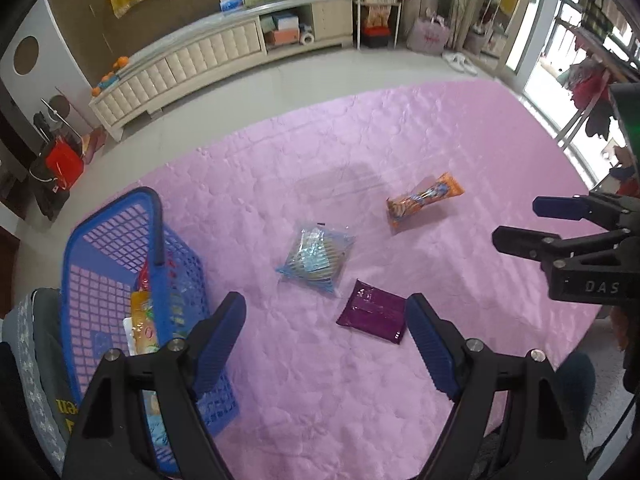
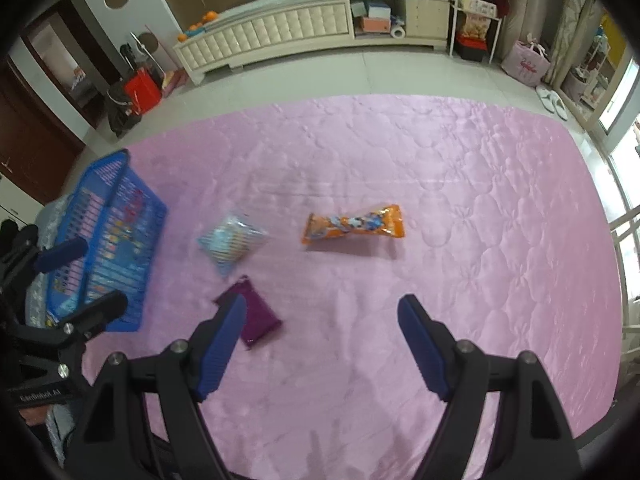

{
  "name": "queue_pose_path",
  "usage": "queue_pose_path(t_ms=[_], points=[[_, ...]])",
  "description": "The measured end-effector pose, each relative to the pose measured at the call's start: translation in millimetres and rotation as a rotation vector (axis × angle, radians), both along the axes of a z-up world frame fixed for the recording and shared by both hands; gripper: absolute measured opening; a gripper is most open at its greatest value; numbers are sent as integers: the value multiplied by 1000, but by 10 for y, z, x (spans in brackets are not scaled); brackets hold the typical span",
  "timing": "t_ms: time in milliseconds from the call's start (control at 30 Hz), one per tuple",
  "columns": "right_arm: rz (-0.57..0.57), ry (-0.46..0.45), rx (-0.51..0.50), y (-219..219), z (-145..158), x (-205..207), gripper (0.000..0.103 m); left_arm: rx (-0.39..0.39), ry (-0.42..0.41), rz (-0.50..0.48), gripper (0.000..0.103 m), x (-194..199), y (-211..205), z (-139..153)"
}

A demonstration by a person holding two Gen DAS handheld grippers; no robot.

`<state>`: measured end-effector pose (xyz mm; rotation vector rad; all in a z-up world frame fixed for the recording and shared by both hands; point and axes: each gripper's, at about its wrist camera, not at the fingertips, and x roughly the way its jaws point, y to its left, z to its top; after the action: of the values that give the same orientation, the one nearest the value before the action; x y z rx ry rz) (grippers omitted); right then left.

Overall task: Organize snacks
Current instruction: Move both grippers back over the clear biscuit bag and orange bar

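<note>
Step, by my read: reaching for next snack. Left gripper (image 1: 326, 316) and right gripper (image 2: 322, 320) both wide apart, empty, over pink cloth (image 2: 460, 184). Next: close on purple packet (image 1: 372, 316), carry to blue basket (image 1: 104, 240).

A pink quilted bedspread (image 1: 440, 152) carries a blue basket (image 1: 104, 248), orange packet (image 1: 424, 200), purple packet (image 1: 374, 316) and a clear, perhaps wafer, packet (image 1: 316, 258).
</note>
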<state>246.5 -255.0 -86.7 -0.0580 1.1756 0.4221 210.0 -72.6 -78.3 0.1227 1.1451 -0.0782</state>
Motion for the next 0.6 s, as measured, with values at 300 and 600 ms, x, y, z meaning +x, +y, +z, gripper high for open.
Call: queue_pose_path(t_ms=[300,600], points=[[164,-42,-152,134,-292,239,82,31,88,11,80,375,61,-492],[373,-87,-215,290,-504,491,82,85,94,-16,80,615,102,-799]])
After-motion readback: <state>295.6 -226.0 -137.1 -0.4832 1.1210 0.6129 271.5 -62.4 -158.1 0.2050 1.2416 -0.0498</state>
